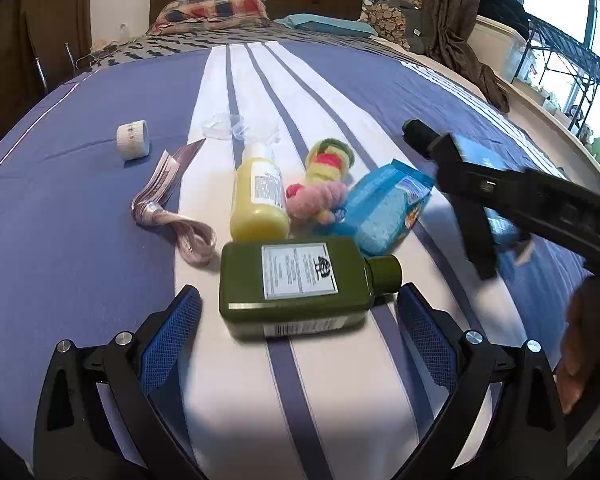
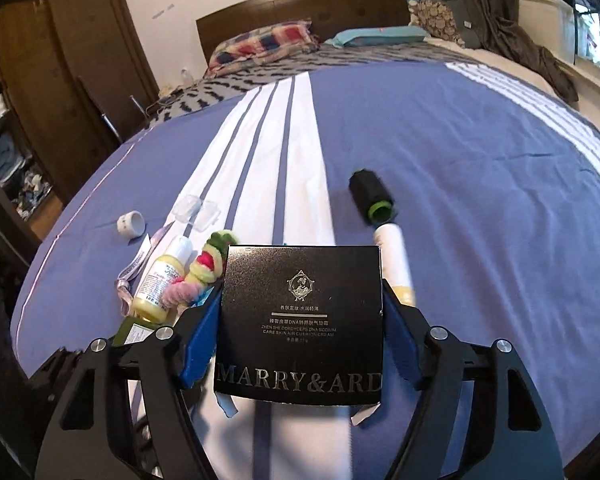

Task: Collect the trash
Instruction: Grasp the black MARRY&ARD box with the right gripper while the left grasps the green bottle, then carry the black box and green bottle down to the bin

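**Right wrist view: black box held, litter spread on the bed**

Right wrist view shows the bed, then the right gripper with both pads pressed on a black box, raised above the sheet. The box is probably light, stiff card, best pinched on its flat sides. The left gripper stands spread and empty before one green bottle, likely smooth and slippery; take its body across. Also one yellow bottle, one blue packet, one tape roll.
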Action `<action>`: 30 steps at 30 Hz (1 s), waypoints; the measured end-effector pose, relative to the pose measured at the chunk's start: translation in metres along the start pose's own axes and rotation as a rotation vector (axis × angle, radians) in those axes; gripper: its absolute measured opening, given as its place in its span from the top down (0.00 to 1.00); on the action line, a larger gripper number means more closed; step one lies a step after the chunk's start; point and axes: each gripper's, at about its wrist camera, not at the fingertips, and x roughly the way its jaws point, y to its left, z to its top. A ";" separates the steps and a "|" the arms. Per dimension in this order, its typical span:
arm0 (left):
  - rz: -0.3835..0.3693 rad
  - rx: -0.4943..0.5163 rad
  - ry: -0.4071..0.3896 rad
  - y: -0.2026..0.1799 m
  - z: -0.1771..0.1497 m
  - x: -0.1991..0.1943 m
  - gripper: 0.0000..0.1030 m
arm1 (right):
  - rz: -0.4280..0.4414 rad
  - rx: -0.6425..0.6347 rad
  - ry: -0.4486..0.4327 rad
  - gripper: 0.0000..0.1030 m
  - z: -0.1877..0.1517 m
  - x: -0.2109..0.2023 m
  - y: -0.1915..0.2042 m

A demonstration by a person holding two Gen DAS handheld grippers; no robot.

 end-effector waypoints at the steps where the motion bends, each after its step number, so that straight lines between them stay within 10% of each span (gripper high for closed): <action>1: 0.002 -0.004 0.002 0.000 0.001 0.001 0.09 | 0.000 -0.003 -0.003 0.29 0.000 -0.003 -0.001; 30: 0.077 0.003 -0.009 -0.012 -0.033 -0.029 0.20 | -0.039 -0.063 -0.051 0.29 -0.049 -0.071 -0.013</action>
